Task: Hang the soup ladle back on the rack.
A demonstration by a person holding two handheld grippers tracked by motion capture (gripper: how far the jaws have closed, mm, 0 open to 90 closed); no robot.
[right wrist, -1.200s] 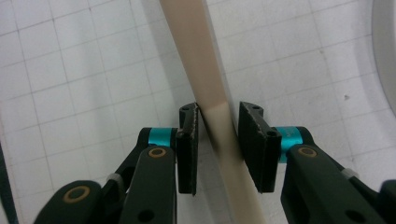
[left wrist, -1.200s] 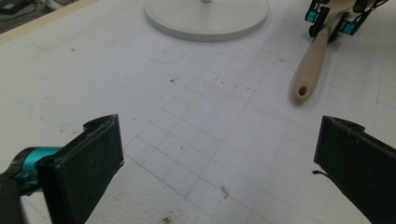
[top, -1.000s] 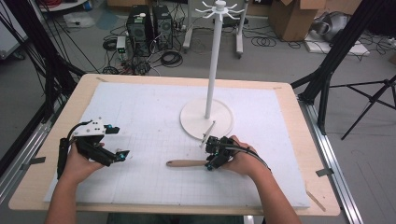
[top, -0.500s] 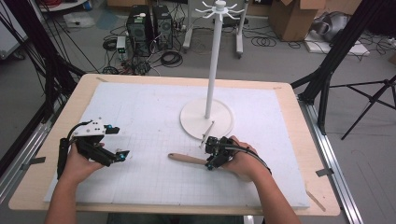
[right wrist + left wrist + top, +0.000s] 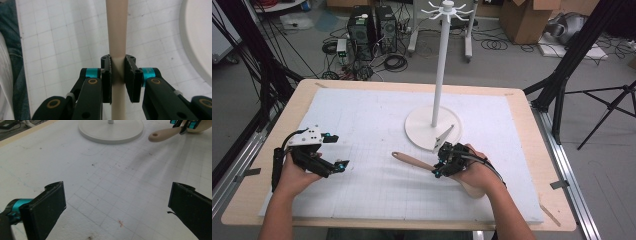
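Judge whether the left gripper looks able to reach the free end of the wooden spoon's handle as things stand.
Probably yes. The left gripper is open, and only bare mat lies between it and the handle end of the wooden spoon, which the right gripper clamps farther along.

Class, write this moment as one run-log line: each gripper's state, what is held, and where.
right gripper: shut on wooden spoon handle | left gripper: open, holding nothing, over white mat | stand base: beside spoon
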